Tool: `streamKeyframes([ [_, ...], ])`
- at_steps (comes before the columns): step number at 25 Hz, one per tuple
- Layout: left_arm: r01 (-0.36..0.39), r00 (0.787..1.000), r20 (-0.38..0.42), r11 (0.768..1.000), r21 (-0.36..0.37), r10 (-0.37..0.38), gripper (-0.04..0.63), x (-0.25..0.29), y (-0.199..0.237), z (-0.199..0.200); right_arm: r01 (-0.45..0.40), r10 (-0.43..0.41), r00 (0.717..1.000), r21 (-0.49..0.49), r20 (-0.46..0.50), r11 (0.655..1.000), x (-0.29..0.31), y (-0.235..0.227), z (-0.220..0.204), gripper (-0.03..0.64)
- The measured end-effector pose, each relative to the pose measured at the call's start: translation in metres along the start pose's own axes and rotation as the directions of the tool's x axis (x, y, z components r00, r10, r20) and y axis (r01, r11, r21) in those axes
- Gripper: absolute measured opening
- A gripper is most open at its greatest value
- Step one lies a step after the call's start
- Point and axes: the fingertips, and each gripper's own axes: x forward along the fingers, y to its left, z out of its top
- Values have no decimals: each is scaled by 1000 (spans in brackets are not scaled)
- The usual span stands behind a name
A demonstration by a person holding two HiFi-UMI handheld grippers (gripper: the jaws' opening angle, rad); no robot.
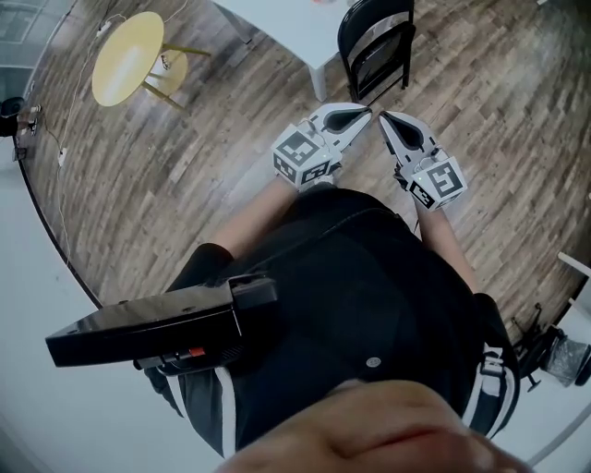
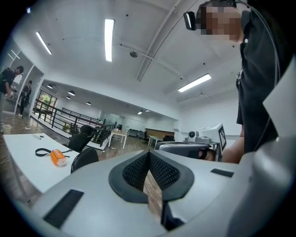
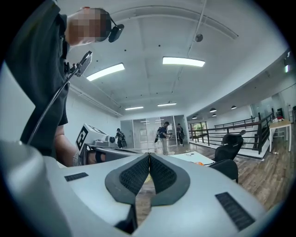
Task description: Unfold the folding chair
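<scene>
The black folding chair (image 1: pixel 374 46) stands upright beside a white table (image 1: pixel 295 28) and looks folded flat. Both grippers are held level a short way in front of it, side by side, touching nothing. The left gripper (image 1: pixel 367 113) is shut and empty, and the right gripper (image 1: pixel 381 117) is shut and empty too. In the left gripper view the shut left gripper (image 2: pixel 149 152) has the chair's rounded back (image 2: pixel 84 159) to its left. In the right gripper view the shut right gripper (image 3: pixel 150 155) has the chair (image 3: pixel 226 169) to its right.
A round yellow table (image 1: pixel 129 55) stands on the wooden floor at the far left. The white table (image 2: pixel 27 162) carries an orange object (image 2: pixel 58 157) and a strap. A black office chair (image 3: pixel 231 141) stands behind the table. People (image 3: pixel 164 134) stand far off.
</scene>
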Motion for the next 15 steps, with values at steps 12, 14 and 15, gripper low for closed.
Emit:
streamKeyframes([
  [12,64,997,-29,997,-32,-65,5,14,90,4,105,-104,994,51,-24,993,73,-55,-8,8],
  [14,55,998,-24,998,-38,-56,5,18,98,6,98,-96,995,47,-35,994,77,-61,-8,8],
  [15,50,998,-24,998,-43,-51,5,20,103,6,92,-90,995,45,-40,995,79,-64,-7,8],
])
